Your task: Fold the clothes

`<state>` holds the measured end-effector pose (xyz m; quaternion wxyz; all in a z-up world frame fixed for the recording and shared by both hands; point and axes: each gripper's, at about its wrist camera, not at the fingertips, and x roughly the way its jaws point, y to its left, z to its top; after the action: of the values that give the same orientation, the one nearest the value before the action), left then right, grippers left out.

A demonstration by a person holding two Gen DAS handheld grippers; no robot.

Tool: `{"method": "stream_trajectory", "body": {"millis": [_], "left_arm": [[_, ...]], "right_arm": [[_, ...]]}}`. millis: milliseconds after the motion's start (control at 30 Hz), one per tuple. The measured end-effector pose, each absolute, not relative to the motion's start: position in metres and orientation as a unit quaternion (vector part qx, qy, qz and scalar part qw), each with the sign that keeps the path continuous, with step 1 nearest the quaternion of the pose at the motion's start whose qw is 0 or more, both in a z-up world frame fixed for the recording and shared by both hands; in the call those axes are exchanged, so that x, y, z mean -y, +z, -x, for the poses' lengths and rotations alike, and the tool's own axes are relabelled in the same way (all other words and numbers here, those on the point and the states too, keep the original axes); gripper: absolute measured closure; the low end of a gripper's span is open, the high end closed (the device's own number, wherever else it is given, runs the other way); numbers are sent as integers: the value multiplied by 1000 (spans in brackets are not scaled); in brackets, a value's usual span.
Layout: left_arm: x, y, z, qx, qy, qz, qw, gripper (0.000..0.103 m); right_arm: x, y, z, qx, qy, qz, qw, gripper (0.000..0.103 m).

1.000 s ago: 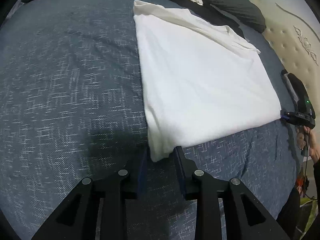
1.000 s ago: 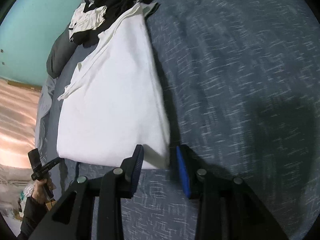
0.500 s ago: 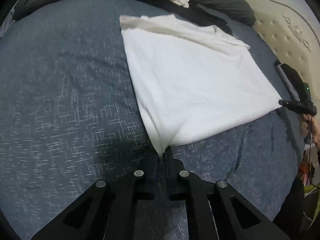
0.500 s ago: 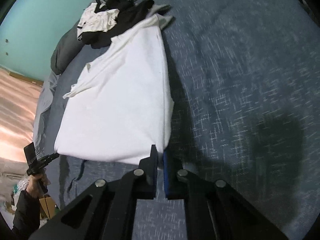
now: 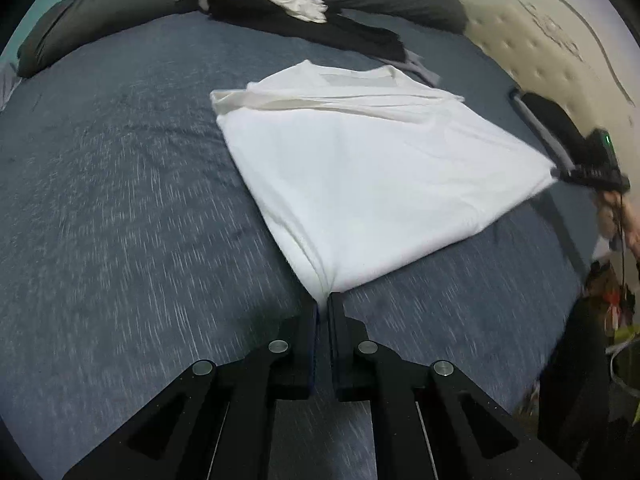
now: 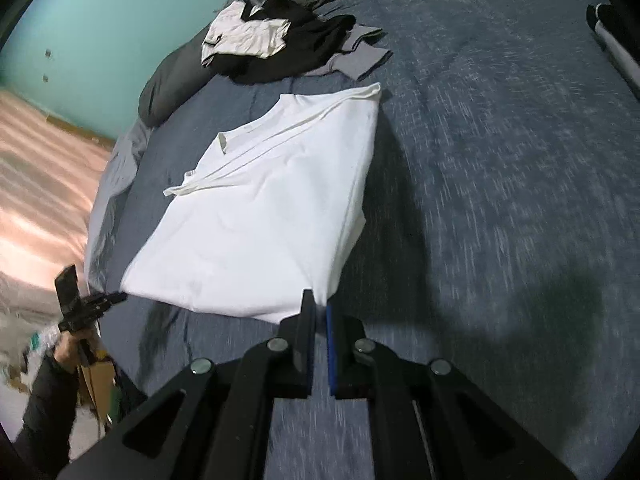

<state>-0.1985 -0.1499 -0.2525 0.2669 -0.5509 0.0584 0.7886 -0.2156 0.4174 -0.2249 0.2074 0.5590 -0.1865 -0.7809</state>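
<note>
A white T-shirt, folded lengthwise, lies on the blue-grey bedspread. My left gripper is shut on its near left hem corner, and that corner is lifted off the bed. My right gripper is shut on the other hem corner, which is also raised and pulls the cloth taut. Each gripper shows at the edge of the other's view: the right one at the far right, the left one at the lower left, held by a hand in a dark sleeve.
A pile of black, white and grey clothes lies beyond the shirt, against a long dark pillow. A padded cream headboard stands at the right, a teal wall behind. The bed's edge drops to the floor.
Both grippers closed on the shirt's hem corners, then rose and drew back. The hem now hangs lifted off the bedspread, and more of the bed and clothes pile shows.
</note>
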Motion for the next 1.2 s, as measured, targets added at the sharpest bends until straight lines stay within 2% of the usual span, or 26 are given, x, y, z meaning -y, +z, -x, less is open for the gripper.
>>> {"method": "stream_trajectory", "body": {"millis": [400, 633, 800, 933, 1100, 1200], "left_arm": [[156, -290, 101, -71, 757, 586, 280, 98], [171, -321, 99, -35, 749, 609, 259, 97], [198, -318, 100, -12, 752, 614, 242, 97], [223, -310, 110, 39, 763, 603, 228, 96], [206, -319, 114, 53, 754, 607, 246, 81], [193, -329, 112, 54, 744, 616, 254, 81]], "right_arm": [[-434, -254, 124, 187, -759, -590, 202, 99], [-441, -276, 116, 200, -762, -590, 173, 97], [-448, -270, 120, 185, -769, -591, 158, 95], [-458, -254, 120, 195, -787, -564, 159, 94], [-445, -252, 131, 188, -786, -565, 166, 84], [-437, -259, 134, 185, -779, -575, 167, 83]]}}
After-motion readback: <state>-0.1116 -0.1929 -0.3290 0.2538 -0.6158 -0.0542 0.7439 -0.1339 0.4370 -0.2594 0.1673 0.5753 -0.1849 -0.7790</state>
